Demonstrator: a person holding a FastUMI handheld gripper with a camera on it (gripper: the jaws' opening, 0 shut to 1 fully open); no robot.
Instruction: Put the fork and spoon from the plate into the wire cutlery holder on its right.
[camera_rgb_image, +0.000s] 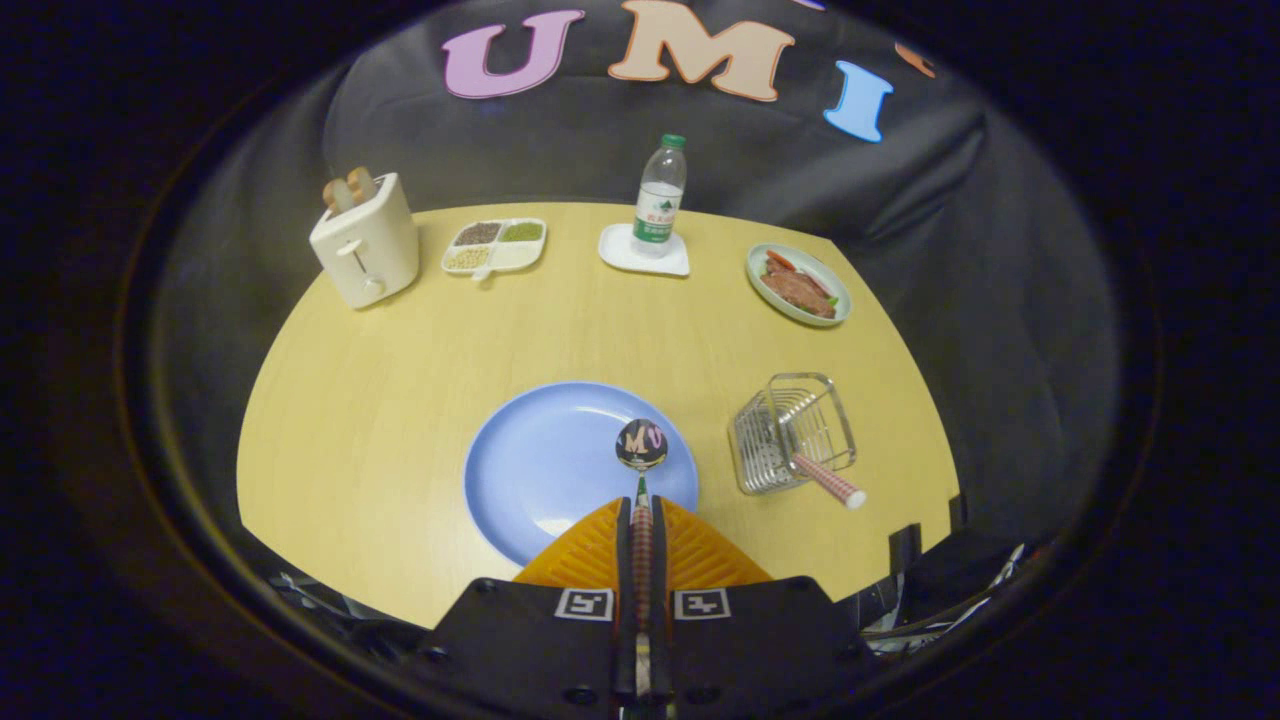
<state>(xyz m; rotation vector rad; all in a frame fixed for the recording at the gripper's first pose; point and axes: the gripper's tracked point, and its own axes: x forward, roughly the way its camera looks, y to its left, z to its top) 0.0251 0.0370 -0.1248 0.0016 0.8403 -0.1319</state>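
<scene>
Gripper (641, 520) with its two fingers pressed together on the checked handle of the spoon (641, 460), which runs straight forward between them; the spoon's shiny bowl projects just ahead of the fingertips, above the blue plate (540, 470). Whether the bowl touches the plate cannot be told. The plate lies on the wooden tabletop (400, 400) near its front edge, about midway along that edge. To the right of the plate, toward the front right corner, stands the wire cutlery holder (790, 432), apart from the plate; a utensil with a checked handle (830, 483), its working end hidden by the wires, rests inside, the handle leaning out over the holder's near rim. Along the far edge, from left to right: a cream toaster (366, 245) with two slices of bread in its slots at the far left corner; a white divided tray (495, 246) holding grains in four compartments; a clear water bottle (660, 197) with a green cap, upright on a white square coaster (644, 252); and a pale green dish of food (798, 284) at the far right corner.
</scene>
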